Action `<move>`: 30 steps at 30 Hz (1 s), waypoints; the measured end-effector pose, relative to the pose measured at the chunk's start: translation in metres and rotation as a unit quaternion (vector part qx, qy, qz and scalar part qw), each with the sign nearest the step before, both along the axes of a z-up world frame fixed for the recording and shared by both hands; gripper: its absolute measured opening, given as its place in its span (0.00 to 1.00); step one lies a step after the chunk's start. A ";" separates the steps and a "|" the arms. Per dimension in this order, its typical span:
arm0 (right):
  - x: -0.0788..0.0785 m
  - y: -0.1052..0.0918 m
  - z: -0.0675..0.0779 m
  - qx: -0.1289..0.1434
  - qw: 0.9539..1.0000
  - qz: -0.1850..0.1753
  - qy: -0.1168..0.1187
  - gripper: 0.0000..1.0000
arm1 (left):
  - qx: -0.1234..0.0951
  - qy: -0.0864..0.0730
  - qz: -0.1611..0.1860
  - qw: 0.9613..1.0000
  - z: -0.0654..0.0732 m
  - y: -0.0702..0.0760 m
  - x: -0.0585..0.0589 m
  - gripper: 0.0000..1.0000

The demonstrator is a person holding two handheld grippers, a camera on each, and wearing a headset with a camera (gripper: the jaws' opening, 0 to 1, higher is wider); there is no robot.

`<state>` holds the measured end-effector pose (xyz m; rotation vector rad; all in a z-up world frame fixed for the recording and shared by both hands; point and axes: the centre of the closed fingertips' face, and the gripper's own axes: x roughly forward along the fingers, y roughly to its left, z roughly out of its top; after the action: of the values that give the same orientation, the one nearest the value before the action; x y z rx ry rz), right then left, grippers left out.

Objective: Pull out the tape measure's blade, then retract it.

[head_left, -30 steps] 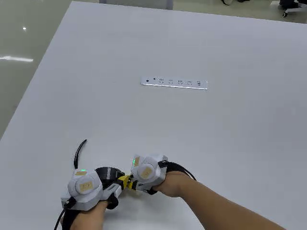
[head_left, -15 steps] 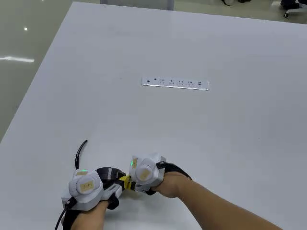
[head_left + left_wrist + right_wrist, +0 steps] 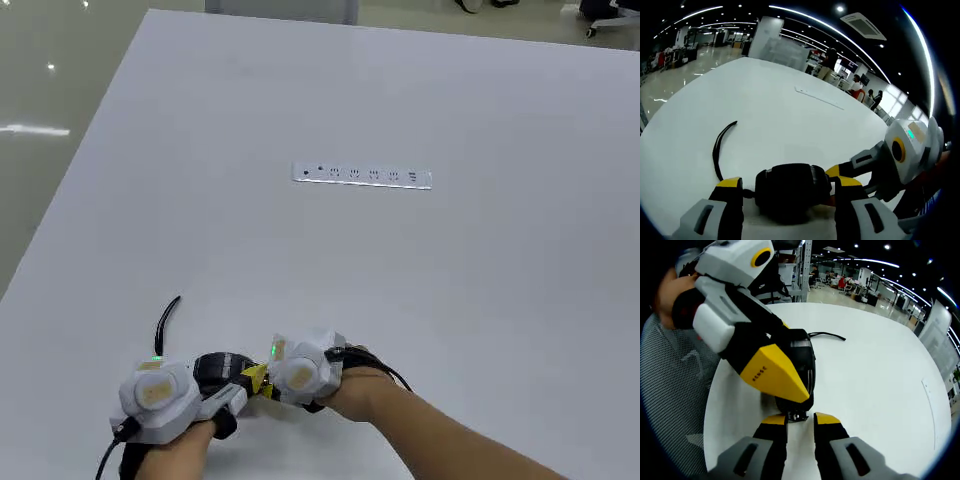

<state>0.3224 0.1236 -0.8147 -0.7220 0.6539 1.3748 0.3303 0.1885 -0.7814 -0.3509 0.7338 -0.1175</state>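
The black tape measure (image 3: 220, 368) lies near the front edge of the white table (image 3: 450, 280). Its black wrist strap (image 3: 165, 318) trails off to the left. My left gripper (image 3: 787, 182) is shut on the case (image 3: 792, 192), one yellow-tipped finger on each side. My right gripper (image 3: 800, 419) points at the case (image 3: 802, 365) from the right. Its two fingers are closed on the small metal blade tip (image 3: 797, 416) at the case's mouth. In the head view the left gripper (image 3: 225, 392) and right gripper (image 3: 262, 381) nearly touch. No length of blade shows between them.
A white power strip (image 3: 362, 176) lies flat in the middle of the table, far beyond the grippers. The table's left edge drops to a shiny floor (image 3: 50, 100). A mesh chair back (image 3: 675, 390) sits close to the near edge.
My left gripper and the tape measure have slid a little to the left and toward me. The right gripper has barely moved.
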 end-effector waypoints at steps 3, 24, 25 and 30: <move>0.002 -0.001 0.008 0.017 1.000 -0.014 0.003 0.21 | -0.013 -0.001 0.000 1.000 0.004 0.009 -0.001 0.73; -0.002 -0.060 0.062 0.102 0.982 -0.153 0.032 0.68 | 0.073 -0.100 -0.242 0.962 0.044 -0.009 -0.020 1.00; -0.004 -0.063 0.064 0.108 0.980 -0.163 0.038 0.72 | 0.062 -0.101 -0.251 0.961 0.046 -0.011 -0.022 1.00; -0.016 -0.086 0.075 0.119 0.978 -0.170 0.030 0.87 | 0.012 -0.111 -0.250 0.962 0.054 -0.004 -0.024 1.00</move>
<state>0.3065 0.0375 -0.7395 -0.3586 0.6153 1.1345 0.3060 0.1846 -0.7271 -0.1180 0.5871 -0.6156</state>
